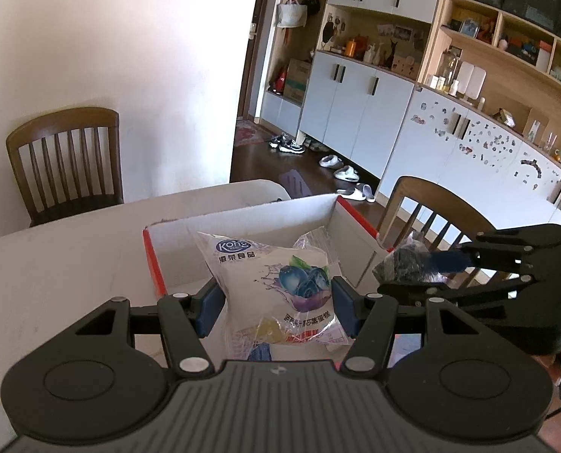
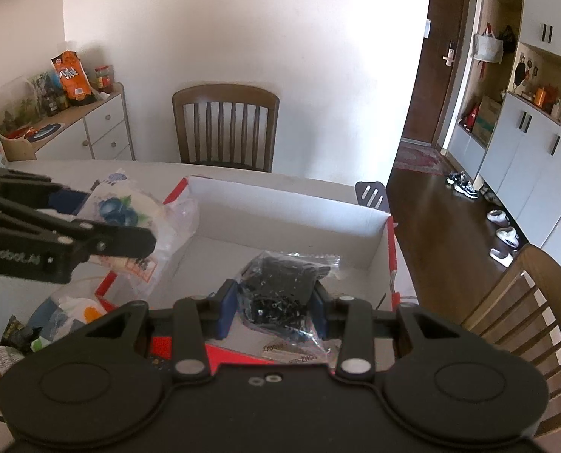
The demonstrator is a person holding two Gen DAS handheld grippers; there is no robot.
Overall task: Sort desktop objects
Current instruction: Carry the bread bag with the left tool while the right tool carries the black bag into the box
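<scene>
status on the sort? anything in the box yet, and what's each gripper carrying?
Done: nothing visibly settled; the floor of the box that shows looks bare. In hand: the left gripper grips a blueberry cake packet, the right gripper a clear bag of small black parts, both over the box. Left: both drops, then the wrappers on the table.

Grippers: left gripper (image 1: pixel 276 302) and right gripper (image 2: pixel 274 311) are matt black plastic with bright metal pivot pins and blue rubbery-looking pads. Cake packet (image 1: pixel 276 283): glossy printed plastic film. Bag of black bits (image 2: pixel 280 290): clear crinkly plastic. Box (image 2: pixel 280 204): matt white cardboard, red outside. Table (image 1: pixel 53 264): smooth, pale, matt. Chair (image 2: pixel 225 124): brown wood with a satin finish.
</scene>
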